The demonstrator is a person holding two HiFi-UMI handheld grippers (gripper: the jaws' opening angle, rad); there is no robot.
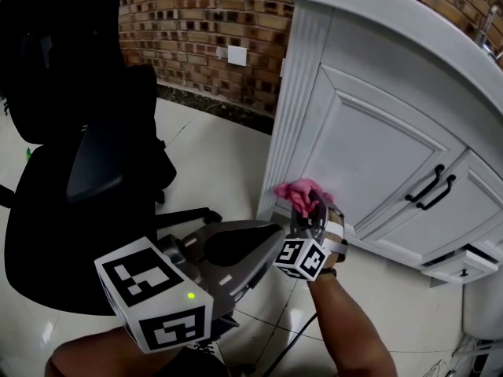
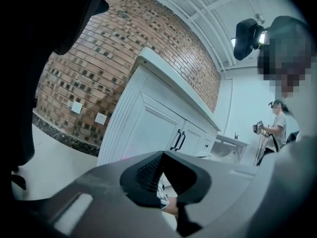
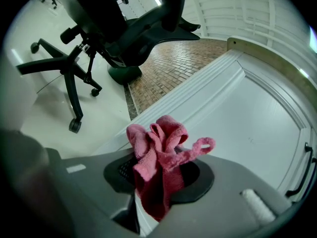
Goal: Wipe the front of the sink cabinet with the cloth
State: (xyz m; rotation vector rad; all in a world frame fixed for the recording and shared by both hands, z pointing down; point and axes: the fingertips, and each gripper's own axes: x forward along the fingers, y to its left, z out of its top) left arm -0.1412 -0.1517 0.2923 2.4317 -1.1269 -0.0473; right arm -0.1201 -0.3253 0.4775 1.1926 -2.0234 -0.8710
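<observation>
Right gripper [image 3: 159,178], clamped on a crumpled pink terry cloth [image 3: 157,152], holds it at the lower-left front of the white panelled sink cabinet [image 1: 369,155], seemingly mid-wipe; next it likely needs a firm sweep across it.

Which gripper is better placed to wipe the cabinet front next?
Right, probably. The right gripper is shut on the pink cloth, close to the cabinet's white door. The left gripper is shut, empty and held farther back.
</observation>
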